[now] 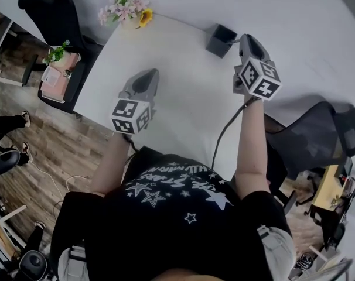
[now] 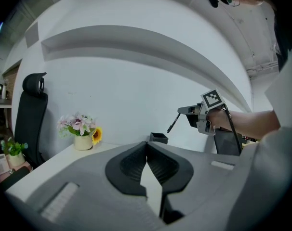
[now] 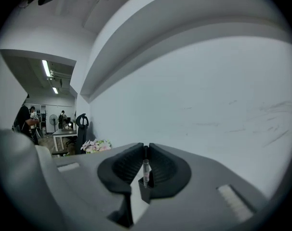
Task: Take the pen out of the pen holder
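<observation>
The pen (image 2: 173,123) is gripped, tilted, between the jaws of the right gripper (image 1: 243,40) and held just above the black pen holder (image 1: 219,40) on the white table (image 1: 177,104). The left gripper (image 2: 147,148) is clenched on nothing, well apart from the holder.

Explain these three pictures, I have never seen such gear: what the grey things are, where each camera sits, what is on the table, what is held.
A person holds a grey hand clamp, a gripper, in each hand. The head view looks down from the person's head at the left gripper and right gripper. The other two views ride on the grippers, looking along their jaws. On the white table stand a dark pen holder and a vase of flowers. The right gripper pinches a pen, seemingly clear of the holder; the left gripper's jaws are together, empty.
</observation>
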A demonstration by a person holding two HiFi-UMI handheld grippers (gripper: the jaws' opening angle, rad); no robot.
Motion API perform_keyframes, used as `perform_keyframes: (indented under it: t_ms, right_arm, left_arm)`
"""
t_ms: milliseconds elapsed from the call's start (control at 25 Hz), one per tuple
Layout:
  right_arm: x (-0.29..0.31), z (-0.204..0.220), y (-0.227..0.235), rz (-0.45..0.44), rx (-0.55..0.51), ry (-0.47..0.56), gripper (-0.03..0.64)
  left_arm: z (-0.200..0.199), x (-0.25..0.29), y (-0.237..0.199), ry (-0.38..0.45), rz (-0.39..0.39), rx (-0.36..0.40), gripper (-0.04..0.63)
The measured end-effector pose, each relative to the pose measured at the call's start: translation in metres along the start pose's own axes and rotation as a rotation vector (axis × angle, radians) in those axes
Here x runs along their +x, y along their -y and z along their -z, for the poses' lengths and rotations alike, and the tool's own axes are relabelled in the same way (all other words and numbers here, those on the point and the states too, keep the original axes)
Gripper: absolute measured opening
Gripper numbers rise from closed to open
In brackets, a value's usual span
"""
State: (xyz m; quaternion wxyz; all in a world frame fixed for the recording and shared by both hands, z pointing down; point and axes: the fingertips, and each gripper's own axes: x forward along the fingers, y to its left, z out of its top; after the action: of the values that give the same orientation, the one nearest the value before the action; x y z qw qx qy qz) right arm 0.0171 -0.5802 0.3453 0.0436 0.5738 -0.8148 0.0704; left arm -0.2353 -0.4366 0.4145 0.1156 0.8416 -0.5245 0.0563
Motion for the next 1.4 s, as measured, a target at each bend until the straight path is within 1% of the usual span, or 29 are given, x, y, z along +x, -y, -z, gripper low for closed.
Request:
perform_keyframes:
  t_ms: [280, 440, 640, 840, 960, 1080, 1240, 1400]
  right_arm:
    - [-0.051, -0.001, -0.015, -0.073, 0.018, 0.025, 0.038]
    - [-0.084, 0.004, -0.029, -0.139, 0.016, 0.029, 0.038]
    - [-0.132, 0.021, -0.043, -0.211, 0.002, 0.01, 0.038]
    - [-0.166, 0.044, -0.051, -0.275, 0.016, -0.017, 0.038]
    - [-0.183, 0.059, -0.06, -0.309, -0.009, -0.039, 0.038]
    - [-0.195, 0.071, -0.073, -0.348, -0.021, -0.054, 0.038]
    - [-0.2, 0.087, -0.097, -0.395, -0.017, -0.086, 0.038]
    - [-0.207, 0.093, -0.118, -0.434, -0.017, -0.1, 0.038]
  left_arm:
    - [0.0, -0.046, 0.041, 0.022, -0.047, 0.034, 0.011]
    - [-0.001, -0.08, 0.063, 0.042, -0.106, 0.047, 0.011]
    - [0.013, -0.12, 0.098, 0.046, -0.153, 0.039, 0.011]
    - [0.034, -0.154, 0.127, 0.025, -0.218, 0.018, 0.011]
    - [0.045, -0.176, 0.141, 0.011, -0.258, 0.005, 0.011]
    - [0.056, -0.197, 0.148, 0.0, -0.291, -0.003, 0.011]
    - [0.07, -0.229, 0.145, -0.015, -0.355, -0.023, 0.011]
    - [0.077, -0.254, 0.144, -0.017, -0.396, -0.043, 0.011]
